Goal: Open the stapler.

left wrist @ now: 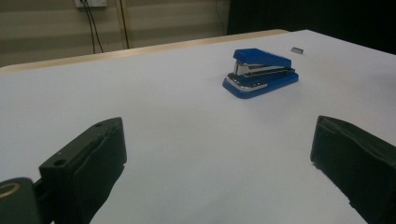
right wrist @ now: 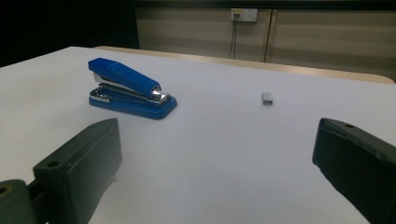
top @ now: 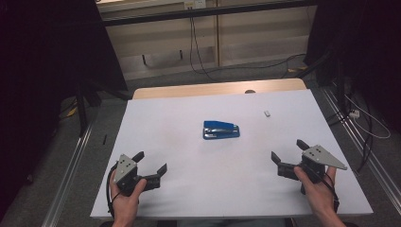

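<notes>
A blue stapler [top: 221, 129] lies near the middle of the white table [top: 179, 113], closed, its metal mouth showing in the left gripper view [left wrist: 259, 72] and the right gripper view [right wrist: 129, 88]. A small grey block of staples [top: 267, 113] rests farther back and to the right [right wrist: 267, 98] [left wrist: 297, 50]. My left gripper [top: 150, 163] rests near the table's front left, jaws wide apart with nothing between them. My right gripper [top: 289, 151] sits at the front right, equally open and empty. Both point toward the stapler from a distance.
The table's wooden far edge [top: 217, 88] shows beyond the white top. Behind it are a wall panel and hanging cables [top: 195, 42]. Metal rails [top: 71, 165] run along the floor on both sides. Dark curtains flank the scene.
</notes>
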### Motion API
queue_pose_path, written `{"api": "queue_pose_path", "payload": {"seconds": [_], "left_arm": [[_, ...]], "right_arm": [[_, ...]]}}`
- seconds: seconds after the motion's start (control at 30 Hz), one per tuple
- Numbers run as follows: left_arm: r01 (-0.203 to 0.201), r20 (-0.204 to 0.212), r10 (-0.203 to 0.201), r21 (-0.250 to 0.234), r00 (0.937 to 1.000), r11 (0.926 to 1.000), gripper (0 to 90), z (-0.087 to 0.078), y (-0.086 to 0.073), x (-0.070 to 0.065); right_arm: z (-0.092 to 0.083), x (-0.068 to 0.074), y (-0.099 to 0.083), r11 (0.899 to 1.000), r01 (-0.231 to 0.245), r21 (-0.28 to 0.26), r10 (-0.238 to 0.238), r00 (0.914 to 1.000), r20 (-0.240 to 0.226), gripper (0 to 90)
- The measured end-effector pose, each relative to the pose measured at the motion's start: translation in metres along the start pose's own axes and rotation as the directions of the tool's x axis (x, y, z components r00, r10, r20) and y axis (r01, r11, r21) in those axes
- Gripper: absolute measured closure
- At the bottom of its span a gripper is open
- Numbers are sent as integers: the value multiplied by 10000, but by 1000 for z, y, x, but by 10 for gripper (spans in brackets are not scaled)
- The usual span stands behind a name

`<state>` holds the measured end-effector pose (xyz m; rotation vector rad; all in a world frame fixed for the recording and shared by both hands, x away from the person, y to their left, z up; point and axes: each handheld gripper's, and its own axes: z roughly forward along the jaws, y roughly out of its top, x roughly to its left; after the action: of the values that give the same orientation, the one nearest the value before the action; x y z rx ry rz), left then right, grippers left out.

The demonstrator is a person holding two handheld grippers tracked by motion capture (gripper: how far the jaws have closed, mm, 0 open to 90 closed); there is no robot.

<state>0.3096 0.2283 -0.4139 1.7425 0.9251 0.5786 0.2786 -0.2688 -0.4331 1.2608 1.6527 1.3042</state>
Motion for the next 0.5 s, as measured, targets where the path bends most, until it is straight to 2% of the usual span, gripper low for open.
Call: {"api": "queue_pose_path", "payload": {"seconds": [0.5], "left_arm": [[-73, 86, 71, 175, 9999, 9998, 39, 6, 1, -1]], "right_arm": [[4, 2, 0, 9999, 122, 94, -119, 9993, -364, 12]]}}
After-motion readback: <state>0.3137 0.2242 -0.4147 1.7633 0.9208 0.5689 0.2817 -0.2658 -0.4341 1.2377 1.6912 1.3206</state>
